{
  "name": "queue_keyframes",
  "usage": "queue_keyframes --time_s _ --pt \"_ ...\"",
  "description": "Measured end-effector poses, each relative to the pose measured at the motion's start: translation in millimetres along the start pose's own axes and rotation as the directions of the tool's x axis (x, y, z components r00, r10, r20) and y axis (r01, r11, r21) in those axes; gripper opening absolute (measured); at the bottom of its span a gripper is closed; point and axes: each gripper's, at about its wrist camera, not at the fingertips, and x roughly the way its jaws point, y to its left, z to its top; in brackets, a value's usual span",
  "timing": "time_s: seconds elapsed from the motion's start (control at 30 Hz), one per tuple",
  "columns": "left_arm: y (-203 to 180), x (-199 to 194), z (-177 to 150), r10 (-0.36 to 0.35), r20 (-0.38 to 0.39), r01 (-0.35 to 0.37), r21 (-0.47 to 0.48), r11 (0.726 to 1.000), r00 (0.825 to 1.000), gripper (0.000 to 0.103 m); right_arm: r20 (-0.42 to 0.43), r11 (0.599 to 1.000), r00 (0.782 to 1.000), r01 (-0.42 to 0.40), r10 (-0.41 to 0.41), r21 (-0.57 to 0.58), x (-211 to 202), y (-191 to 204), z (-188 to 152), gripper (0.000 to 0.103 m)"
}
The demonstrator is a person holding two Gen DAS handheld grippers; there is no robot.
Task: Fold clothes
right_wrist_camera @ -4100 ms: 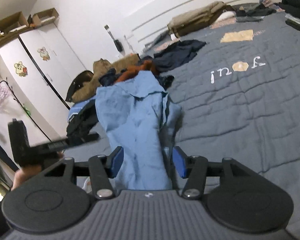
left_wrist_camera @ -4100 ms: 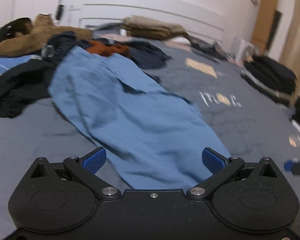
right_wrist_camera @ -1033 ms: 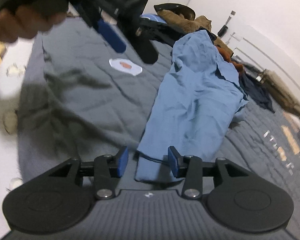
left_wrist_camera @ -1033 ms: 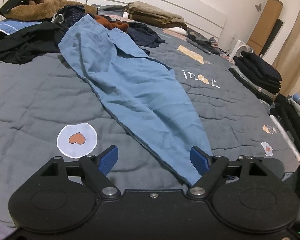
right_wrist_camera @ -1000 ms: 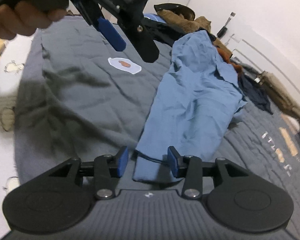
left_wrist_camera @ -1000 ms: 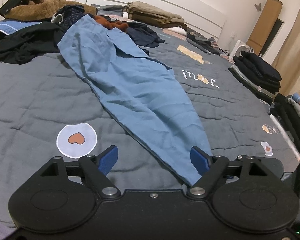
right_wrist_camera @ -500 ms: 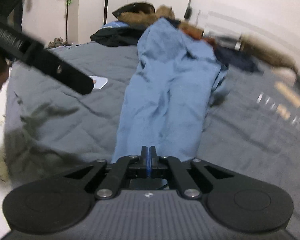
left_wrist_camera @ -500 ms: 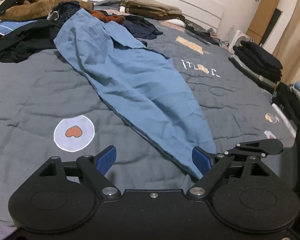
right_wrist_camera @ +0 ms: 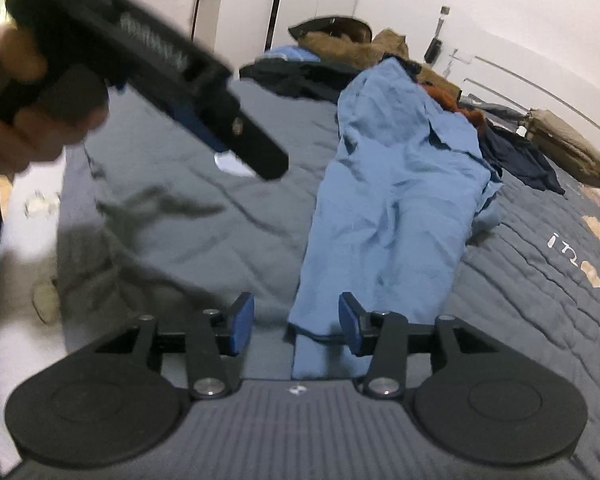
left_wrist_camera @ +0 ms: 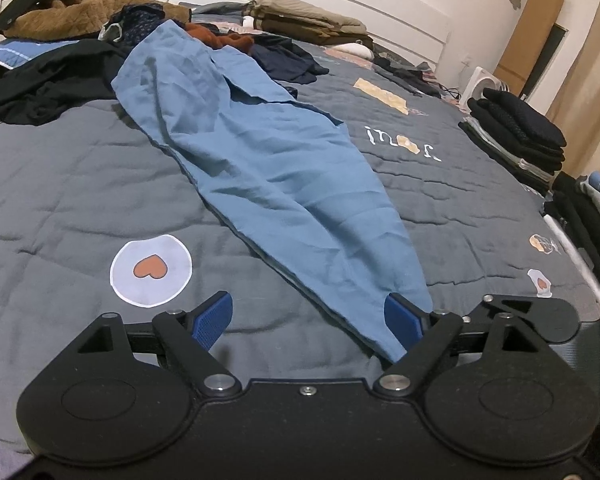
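My left gripper (left_wrist_camera: 308,318), jaws wide, and my right gripper (right_wrist_camera: 296,324), jaws parted and empty, flank the near hem of the blue trousers (left_wrist_camera: 268,168) laid lengthwise on the grey quilt (left_wrist_camera: 60,184); next, I judge, gripping that hem.

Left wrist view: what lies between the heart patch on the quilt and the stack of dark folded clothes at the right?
The blue garment lies between the heart patch and the dark folded stack, then bare grey quilt with white lettering. The left wrist view shows this.

Rumpled blue garment (left_wrist_camera: 268,168), spread lengthwise on grey quilt (left_wrist_camera: 60,184), narrow end nearest.
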Motion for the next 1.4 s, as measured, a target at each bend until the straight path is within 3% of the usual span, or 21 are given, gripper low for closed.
queue_keyframes --time_s 0.03,0.1,0.13,0.17,0.23,0.4,0.6,0.87,1.0,1.3,1.4 --pt "0 0 0 0.000 0.000 0.000 0.000 1.000 1.000 0.082 -0.007 1.000 1.000 0.008 -0.008 -0.006 2 1 -1 0.044" --pt "0 1 0 0.001 -0.002 -0.001 -0.002 1.000 1.000 0.082 -0.017 0.999 0.999 0.036 -0.036 -0.010 6 1 -4 0.032" --pt "0 1 0 0.001 -0.002 -0.001 -0.002 1.000 1.000 0.082 -0.024 0.998 0.998 0.056 -0.056 -0.004 8 -1 -3 0.016" --pt "0 1 0 0.001 -0.002 -0.001 0.001 1.000 1.000 0.082 -0.029 0.998 0.997 0.066 -0.066 0.017 9 -4 -2 0.008" --pt "-1 1 -1 0.002 -0.003 -0.002 0.006 1.000 1.000 0.082 -0.017 0.995 0.998 0.068 -0.067 0.072 8 -12 -1 0.003" --pt "-2 3 -3 0.007 -0.017 -0.006 0.015 1.000 1.000 0.082 0.065 0.964 0.995 0.051 -0.070 0.260 -8 -39 4 0.003" --pt "-3 10 -8 0.003 -0.041 -0.002 0.019 1.000 0.999 0.083 0.175 0.868 0.985 -0.074 -0.014 0.491 -27 -74 2 0.003" --pt "-3 20 -12 -0.005 -0.060 0.005 0.009 1.000 0.998 0.083 0.322 0.691 0.943 -0.289 0.086 0.663 -37 -98 -5 0.003" --pt "-1 21 -11 0.014 -0.062 -0.015 -0.006 1.000 0.998 0.083 0.379 0.578 0.918 -0.371 0.112 0.727 -34 -108 -12 0.003" --pt "2 21 -10 0.042 -0.059 -0.042 -0.006 0.999 0.997 0.083 0.441 0.402 0.887 -0.455 0.133 0.795 -23 -115 -23 0.003" --pt "4 18 -8 0.019 -0.042 -0.021 -0.033 0.999 0.999 0.083 0.412 0.435 0.906 -0.412 0.100 0.800 -25 -114 -21 0.003"
